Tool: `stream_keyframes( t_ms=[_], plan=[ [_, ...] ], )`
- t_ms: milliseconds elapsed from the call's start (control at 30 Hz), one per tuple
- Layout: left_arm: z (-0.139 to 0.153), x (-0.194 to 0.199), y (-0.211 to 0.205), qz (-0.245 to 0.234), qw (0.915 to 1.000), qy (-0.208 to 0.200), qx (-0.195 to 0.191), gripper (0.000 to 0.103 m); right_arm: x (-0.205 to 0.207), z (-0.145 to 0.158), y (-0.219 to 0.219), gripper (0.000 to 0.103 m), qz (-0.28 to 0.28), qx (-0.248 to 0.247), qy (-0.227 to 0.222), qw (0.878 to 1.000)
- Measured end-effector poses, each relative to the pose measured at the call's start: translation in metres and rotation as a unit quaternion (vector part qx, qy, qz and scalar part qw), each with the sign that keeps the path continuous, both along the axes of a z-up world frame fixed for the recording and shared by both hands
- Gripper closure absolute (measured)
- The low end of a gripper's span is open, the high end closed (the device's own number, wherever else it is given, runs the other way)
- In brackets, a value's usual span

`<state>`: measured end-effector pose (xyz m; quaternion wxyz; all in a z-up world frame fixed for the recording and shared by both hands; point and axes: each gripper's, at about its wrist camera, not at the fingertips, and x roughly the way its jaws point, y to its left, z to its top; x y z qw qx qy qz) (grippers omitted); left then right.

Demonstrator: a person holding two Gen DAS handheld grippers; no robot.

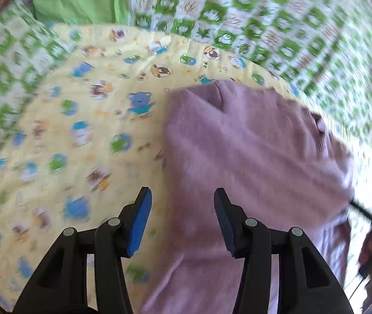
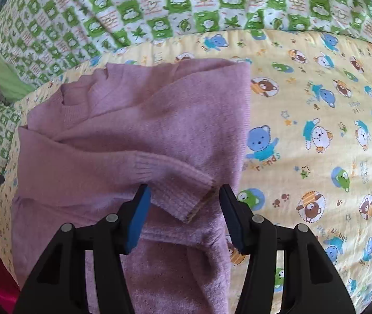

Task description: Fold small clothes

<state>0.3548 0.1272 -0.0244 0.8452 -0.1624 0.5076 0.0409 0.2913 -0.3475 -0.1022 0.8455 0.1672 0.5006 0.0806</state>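
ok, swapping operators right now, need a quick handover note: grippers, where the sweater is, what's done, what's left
Left gripper: open, empty, above the sweater's left edge; that view is blurred.
Right gripper: open, empty, jaws either side of the ribbed sleeve cuff, not closed on it.
Purple sweater: lying on the yellow cartoon-print sheet, with the green checked quilt behind.
Done: the sleeve is already folded across the body, and the sweater's right edge looks folded straight.
Left: probably the other side, which I cannot see clearly, then fold the body up.
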Motion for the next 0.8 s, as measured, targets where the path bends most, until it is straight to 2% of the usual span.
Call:
stream_keyframes(
  t_ms=[67,133,167,200,267,367,400,467,533,600,633,700,733,767,800],
  plan=[
    [-0.016,0.021,0.001,0.014,0.9997,0.022,-0.003,0.053,0.005,-0.005,0.007,0.047,0.003,0.012,0.004,1.000],
    [-0.026,0.033,-0.003,0.020,0.9992,0.029,0.019,0.053,0.009,-0.010,0.016,0.051,0.023,0.009,0.007,1.000],
    [-0.037,0.041,-0.001,0.030,0.9977,0.045,0.041,0.056,0.010,-0.011,0.021,0.059,0.032,0.008,0.005,0.999],
    [-0.042,0.045,0.000,0.036,0.9970,0.054,0.043,0.062,0.011,-0.012,0.024,0.094,0.043,0.009,0.013,0.999],
    [-0.046,0.049,0.002,0.046,0.9966,0.057,0.038,0.062,0.010,-0.002,0.022,0.095,0.059,0.046,0.031,0.997],
    [-0.043,0.053,0.000,0.041,0.9960,0.054,0.059,0.062,-0.004,0.048,-0.001,0.095,0.067,0.154,0.013,0.986],
    [-0.043,0.055,0.000,0.040,0.9958,0.053,0.063,0.062,-0.006,0.063,-0.011,0.095,0.071,0.171,0.008,0.983],
    [-0.043,0.060,0.001,0.041,0.9958,0.054,0.061,0.062,-0.001,0.072,-0.024,0.096,0.080,0.176,0.022,0.981],
    [-0.043,0.063,0.001,0.043,0.9957,0.054,0.061,0.061,0.011,0.059,-0.036,0.096,0.071,0.145,0.058,0.985],
    [-0.042,0.064,0.002,0.043,0.9954,0.053,0.067,0.060,0.025,0.031,-0.047,0.096,0.039,0.136,0.106,0.984],
    [-0.041,0.064,0.003,0.043,0.9953,0.052,0.069,0.059,0.031,0.016,-0.051,0.096,0.019,0.114,0.131,0.985],
    [-0.043,0.069,0.007,0.042,0.9957,0.049,0.067,0.059,0.035,-0.002,-0.051,0.096,-0.009,0.008,0.174,0.985],
    [-0.043,0.067,0.007,0.042,0.9960,0.047,0.064,0.059,0.034,-0.007,-0.048,0.095,-0.026,-0.040,0.191,0.980],
    [-0.040,0.064,0.008,0.042,0.9962,0.045,0.062,0.059,0.032,-0.005,-0.045,0.095,-0.033,-0.043,0.187,0.981],
    [-0.037,0.059,0.008,0.045,0.9961,0.045,0.062,0.059,0.028,0.001,-0.040,0.095,-0.034,-0.023,0.165,0.985]
  ],
)
